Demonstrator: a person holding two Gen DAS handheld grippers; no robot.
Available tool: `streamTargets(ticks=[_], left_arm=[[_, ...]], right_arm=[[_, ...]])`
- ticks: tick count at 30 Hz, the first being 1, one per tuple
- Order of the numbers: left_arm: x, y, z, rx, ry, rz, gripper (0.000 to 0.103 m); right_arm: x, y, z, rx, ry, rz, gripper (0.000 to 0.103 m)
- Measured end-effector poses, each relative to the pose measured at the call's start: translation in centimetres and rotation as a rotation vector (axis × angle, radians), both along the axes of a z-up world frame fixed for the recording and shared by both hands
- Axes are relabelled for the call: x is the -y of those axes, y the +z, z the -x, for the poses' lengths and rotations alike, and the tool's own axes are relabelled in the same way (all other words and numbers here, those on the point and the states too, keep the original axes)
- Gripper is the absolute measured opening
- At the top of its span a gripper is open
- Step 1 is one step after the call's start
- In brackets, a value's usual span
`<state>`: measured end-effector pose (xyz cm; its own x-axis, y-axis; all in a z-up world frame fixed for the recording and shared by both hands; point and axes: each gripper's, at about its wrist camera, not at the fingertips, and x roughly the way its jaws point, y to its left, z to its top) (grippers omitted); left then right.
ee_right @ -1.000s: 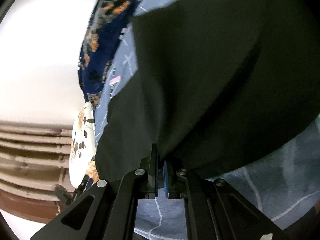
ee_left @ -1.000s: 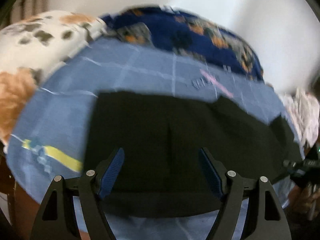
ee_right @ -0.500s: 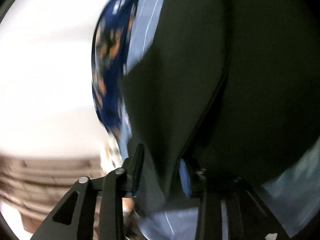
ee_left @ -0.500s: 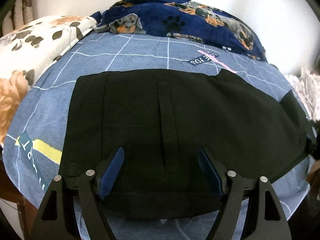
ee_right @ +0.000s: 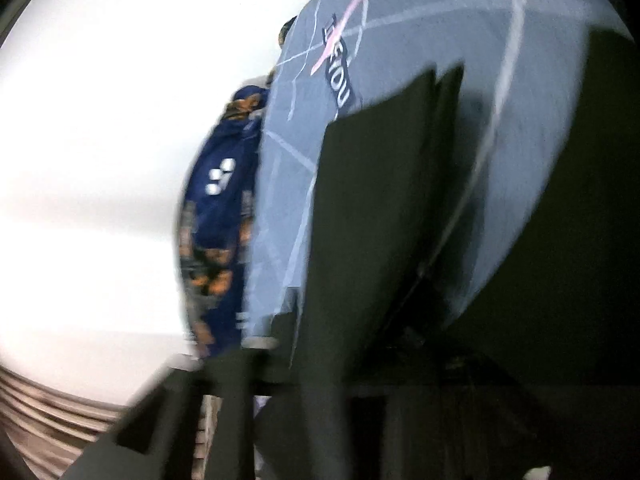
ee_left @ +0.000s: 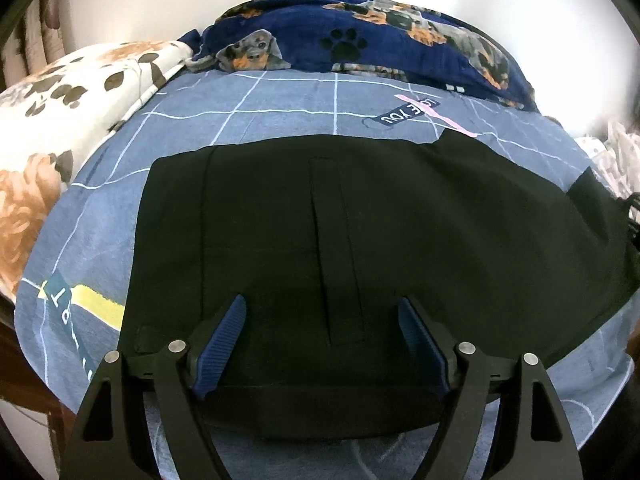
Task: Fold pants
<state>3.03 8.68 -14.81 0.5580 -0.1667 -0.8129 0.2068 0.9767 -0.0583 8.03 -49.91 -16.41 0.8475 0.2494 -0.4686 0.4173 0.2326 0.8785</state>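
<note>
Black pants (ee_left: pixel 360 232) lie spread flat on a blue grid-patterned bedsheet (ee_left: pixel 280 120), waistband towards me. My left gripper (ee_left: pixel 322 320) is open and empty, hovering just above the waistband end. In the right wrist view the picture is blurred: a dark leg end of the pants (ee_right: pixel 372 208) hangs in front of the camera over the sheet (ee_right: pixel 420 40). My right gripper (ee_right: pixel 320 380) is a dark blur at the bottom, and its jaws cannot be made out.
A navy dog-print blanket (ee_left: pixel 380 44) lies bunched along the far side of the bed by the white wall. A white floral pillow (ee_left: pixel 72 104) sits at the left. Pale crumpled cloth (ee_left: pixel 620 152) lies at the right edge.
The left gripper has steadied over the waistband, staying open. The right gripper, earlier shut on the pants, has swung quickly; its jaws looked parted half a second ago, and now the view is blurred.
</note>
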Motion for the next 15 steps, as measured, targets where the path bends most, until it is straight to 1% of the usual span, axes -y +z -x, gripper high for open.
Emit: streamTargets(ticks=[2,4,6,8,10,15], left_arm=[[0.0,0.0,0.0,0.000,0.001,0.002,0.079],[0.1,0.0,0.0,-0.001,0.000,0.000,0.079],[0.0,0.0,0.0,0.001,0.001,-0.001,0.080],[0.0,0.0,0.0,0.000,0.001,0.000,0.080],[0.0,0.0,0.0,0.000,0.001,0.002,0.080],[0.3,0.0,0.1,0.001,-0.005,0.002,0.083]], right_arm=[[0.3,1.3,0.7,0.003,-0.006,0.059,0.005],[0.7,2.9,2.4,0.012,-0.014,0.130,0.004],[1.4,3.1,4.8,0.014,-0.029,0.128,0.004],[1.5,2.8,7.6,-0.006,-0.033,0.136,0.004],[1.7,1.7,10.2,-0.020,-0.044,0.105,0.004],[1.9,-1.3,14.2,-0.041,-0.072,0.040,0.004]])
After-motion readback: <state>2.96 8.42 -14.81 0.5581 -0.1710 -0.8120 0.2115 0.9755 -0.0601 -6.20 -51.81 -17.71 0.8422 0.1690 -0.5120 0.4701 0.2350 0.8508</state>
